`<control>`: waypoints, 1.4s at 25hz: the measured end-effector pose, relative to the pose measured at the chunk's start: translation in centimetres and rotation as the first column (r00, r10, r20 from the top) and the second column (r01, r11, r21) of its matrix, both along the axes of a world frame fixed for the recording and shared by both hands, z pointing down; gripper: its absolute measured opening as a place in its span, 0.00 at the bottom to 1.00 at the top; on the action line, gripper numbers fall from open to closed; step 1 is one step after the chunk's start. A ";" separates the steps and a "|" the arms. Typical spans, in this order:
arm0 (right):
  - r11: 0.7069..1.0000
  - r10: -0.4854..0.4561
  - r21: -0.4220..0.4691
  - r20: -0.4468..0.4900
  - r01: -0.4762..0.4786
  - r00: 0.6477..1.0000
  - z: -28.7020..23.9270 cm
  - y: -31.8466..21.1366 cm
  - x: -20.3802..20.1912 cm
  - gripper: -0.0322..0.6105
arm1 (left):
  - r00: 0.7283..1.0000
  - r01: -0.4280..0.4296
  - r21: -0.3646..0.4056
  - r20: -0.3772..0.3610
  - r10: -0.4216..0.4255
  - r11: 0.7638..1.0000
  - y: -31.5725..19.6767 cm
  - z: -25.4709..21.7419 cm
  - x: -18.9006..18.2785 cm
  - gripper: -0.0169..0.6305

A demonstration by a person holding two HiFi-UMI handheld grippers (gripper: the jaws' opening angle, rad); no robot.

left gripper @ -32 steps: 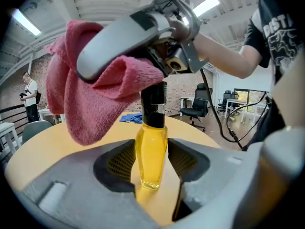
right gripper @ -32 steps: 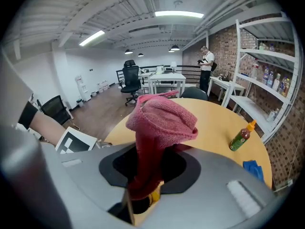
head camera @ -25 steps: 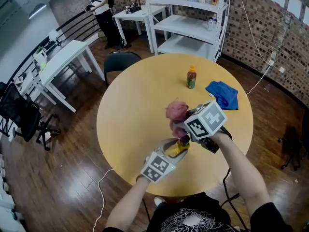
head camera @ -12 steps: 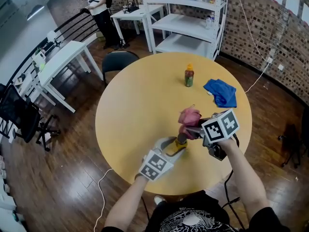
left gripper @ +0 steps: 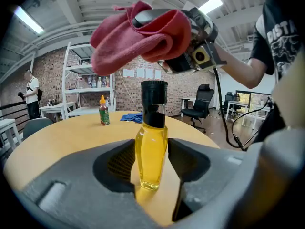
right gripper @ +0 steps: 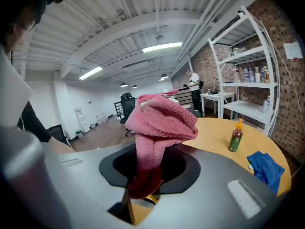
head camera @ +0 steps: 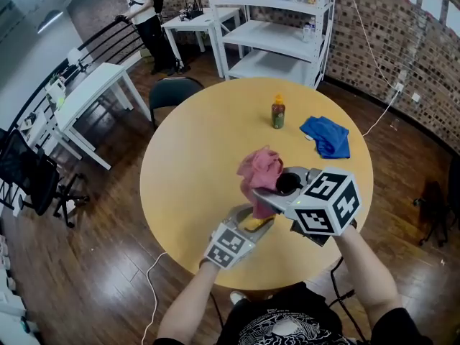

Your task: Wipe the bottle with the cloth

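1. The bottle (left gripper: 151, 147), clear with yellow liquid and a black cap, stands upright on the round table (head camera: 194, 157), near the edge closest to the person.
2. The left gripper (left gripper: 151, 175) is clamped on the bottle: its two jaws press the lower body from either side. In the head view this gripper (head camera: 255, 218) comes at the bottle (head camera: 257, 223) from the person's side.
3. The right gripper (right gripper: 143, 180) is clenched on the pink cloth (right gripper: 159, 128), which bunches up out of the jaws into a folded lump.
4. Seen from the left gripper view, the cloth (left gripper: 143, 35) hangs just above the bottle's cap without touching it, with the right gripper (left gripper: 190, 46) behind it and also above the bottle.
5. In the head view the cloth (head camera: 259, 172) and right gripper (head camera: 269, 192) cover the bottle's top.
6. Far beyond the bottle, a sauce bottle (head camera: 277, 113) with an orange tip stands upright; a blue rag (head camera: 327, 136) lies to that one's right, apart from it.
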State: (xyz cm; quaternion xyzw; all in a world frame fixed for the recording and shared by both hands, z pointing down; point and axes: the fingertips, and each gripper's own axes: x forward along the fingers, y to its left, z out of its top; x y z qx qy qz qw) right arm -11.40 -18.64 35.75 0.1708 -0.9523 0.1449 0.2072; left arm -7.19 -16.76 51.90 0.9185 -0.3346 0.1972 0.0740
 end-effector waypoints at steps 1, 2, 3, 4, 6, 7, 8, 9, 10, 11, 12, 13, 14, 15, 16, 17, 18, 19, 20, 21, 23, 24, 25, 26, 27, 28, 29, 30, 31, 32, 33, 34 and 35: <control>1.000 -0.017 0.005 -0.023 0.017 1.000 0.8 0.3 -0.5 0.21 | 1.000 0.000 0.000 0.000 0.000 1.000 0.0 0.0 0.1 0.36; 1.000 -0.023 0.003 -0.049 0.023 0.999 1.7 0.4 -0.7 0.21 | 1.000 0.000 0.000 0.001 0.000 1.000 0.0 0.0 0.1 0.36; 1.000 -0.022 -0.003 -0.069 0.021 0.997 2.7 0.4 -0.6 0.21 | 1.000 0.000 -0.001 0.003 0.000 1.000 0.0 0.1 0.2 0.36; 1.000 -0.017 -0.012 -0.080 0.016 0.997 3.4 0.3 -0.4 0.21 | 1.000 0.001 -0.003 0.004 -0.001 1.000 0.0 0.2 0.2 0.36; 0.999 -0.003 -0.034 -0.074 0.000 0.997 4.4 0.1 0.1 0.21 | 1.000 0.001 -0.004 0.005 -0.001 1.000 0.1 0.3 0.1 0.36; 0.999 0.008 -0.044 -0.061 -0.011 0.998 4.5 -0.1 0.4 0.21 | 1.000 0.001 -0.005 0.004 -0.001 1.000 0.1 0.4 0.0 0.36; 0.998 0.022 -0.052 -0.049 -0.024 0.999 4.5 -0.4 0.7 0.21 | 1.000 0.001 -0.006 0.002 -0.001 1.000 0.2 0.4 -0.2 0.36; 0.998 0.035 -0.054 -0.042 -0.038 0.998 4.5 -0.6 1.0 0.21 | 1.000 0.002 -0.005 -0.001 -0.002 1.000 0.2 0.4 -0.3 0.36; 0.997 0.048 -0.052 -0.043 -0.050 0.998 4.5 -0.9 1.4 0.21 | 1.000 0.003 -0.002 -0.003 -0.003 1.000 0.2 0.4 -0.5 0.36; 0.997 0.059 -0.046 -0.048 -0.062 0.997 4.6 -1.1 1.9 0.21 | 1.000 0.005 0.003 -0.005 -0.005 1.000 0.1 0.3 -0.5 0.36; 0.997 0.071 -0.038 -0.052 -0.073 0.996 4.6 -1.3 2.5 0.21 | 1.000 0.007 0.007 -0.009 -0.007 1.000 0.1 0.2 -0.6 0.36; 0.996 0.085 -0.031 -0.051 -0.087 0.995 4.7 -1.5 3.2 0.21 | 1.000 0.011 0.010 -0.014 -0.011 1.000 0.1 0.2 -0.6 0.36; 0.994 0.105 -0.027 -0.041 -0.106 0.994 4.8 -1.7 3.9 0.21 | 1.000 0.016 0.011 -0.020 -0.016 1.000 0.0 0.3 -0.5 0.36; 0.991 0.130 -0.027 -0.022 -0.131 0.991 5.0 -2.0 4.7 0.21 | 0.999 0.023 0.008 -0.026 -0.022 1.000 -0.1 0.4 -0.5 0.36; 0.986 0.162 -0.035 0.005 -0.161 0.987 5.2 -2.3 5.6 0.21 | 0.999 0.031 0.001 -0.031 -0.031 1.000 -0.2 0.6 -0.6 0.35; 0.979 0.198 -0.052 0.035 -0.196 0.980 5.6 -2.6 6.4 0.21 | 0.998 0.043 -0.006 -0.038 -0.043 0.999 -0.3 0.6 -0.7 0.35; 0.970 0.237 -0.076 0.060 -0.232 0.970 6.4 -2.8 7.3 0.21 | 0.997 0.058 -0.017 -0.050 -0.059 0.998 -0.4 0.4 -0.8 0.35; 0.958 0.276 -0.105 0.074 -0.267 0.958 7.4 -3.0 8.2 0.21 | 0.995 0.075 -0.031 -0.067 -0.077 0.997 -0.4 0.1 -1.0 0.35; 0.944 0.311 -0.136 0.076 -0.299 0.947 8.6 -3.0 9.0 0.21 | 0.991 0.092 -0.043 -0.089 -0.095 0.995 -0.5 -0.4 -1.3 0.35; 0.930 0.342 -0.170 0.070 -0.327 0.937 10.1 -3.0 9.8 0.21 | 0.987 0.107 -0.051 -0.112 -0.112 0.993 -0.6 -1.1 -1.6 0.34; 0.897 0.389 -0.248 0.055 -0.365 0.919 12.9 -2.7 11.0 0.21 | 0.981 0.131 -0.041 -0.141 -0.136 0.991 -0.9 -3.0 -2.0 0.34; 0.879 0.407 -0.293 0.055 -0.375 0.912 14.2 -2.4 11.3 0.21 | 0.978 0.141 -0.023 -0.149 -0.143 0.990 -1.2 -4.2 -2.3 0.34; 0.860 0.421 -0.341 0.058 -0.378 0.905 15.4 -2.1 11.4 0.21 | 0.976 0.150 0.000 -0.158 -0.148 0.989 -1.5 -5.7 -2.5 0.34; 0.842 0.431 -0.387 0.064 -0.375 0.900 16.4 -1.8 11.2 0.21 | 0.974 0.158 0.024 -0.169 -0.152 0.987 -1.9 -7.4 -2.7 0.34; 0.826 0.433 -0.429 0.070 -0.365 0.898 17.3 -1.3 10.8 0.21 | 0.971 0.166 0.049 -0.182 -0.155 0.985 -2.2 -9.1 -2.9 0.34; 0.814 0.428 -0.465 0.076 -0.347 0.901 18.1 -0.8 10.0 0.21 | 0.968 0.173 0.072 -0.194 -0.156 0.982 -2.4 -10.9 -3.2 0.34; 0.807 0.413 -0.497 0.086 -0.320 0.907 18.5 -0.3 8.9 0.21 | 0.967 0.177 0.094 -0.204 -0.155 0.980 -2.6 -12.5 -3.3 0.34; 0.802 0.391 -0.525 0.100 -0.286 0.915 18.8 0.3 7.7 0.21 | 0.966 0.178 0.114 -0.210 -0.151 0.977 -2.7 -14.0 -3.2 0.34; 0.799 0.367 -0.547 0.114 -0.249 0.923 18.9 0.8 6.4 0.21 | 0.966 0.176 0.132 -0.212 -0.146 0.975 -2.7 -15.2 -3.0 0.34; 0.798 0.341 -0.564 0.128 -0.215 0.931 18.8 1.2 5.2 0.21 | 0.967 0.171 0.148 -0.212 -0.138 0.974 -2.6 -16.2 -2.7 0.34; 0.797 0.317 -0.576 0.141 -0.183 0.938 18.8 1.6 4.1 0.21 | 0.969 0.164 0.159 -0.213 -0.129 0.974 -2.4 -17.0 -2.3 0.34; 0.796 0.293 -0.585 0.153 -0.152 0.944 18.6 2.1 3.0 0.21 | 0.969 0.157 0.166 -0.215 -0.120 0.974 -2.1 -17.5 -1.9 0.34; 0.797 0.271 -0.592 0.165 -0.124 0.948 18.4 2.5 2.0 0.21 | 0.969 0.150 0.169 -0.219 -0.111 0.974 -1.8 -17.9 -1.4 0.34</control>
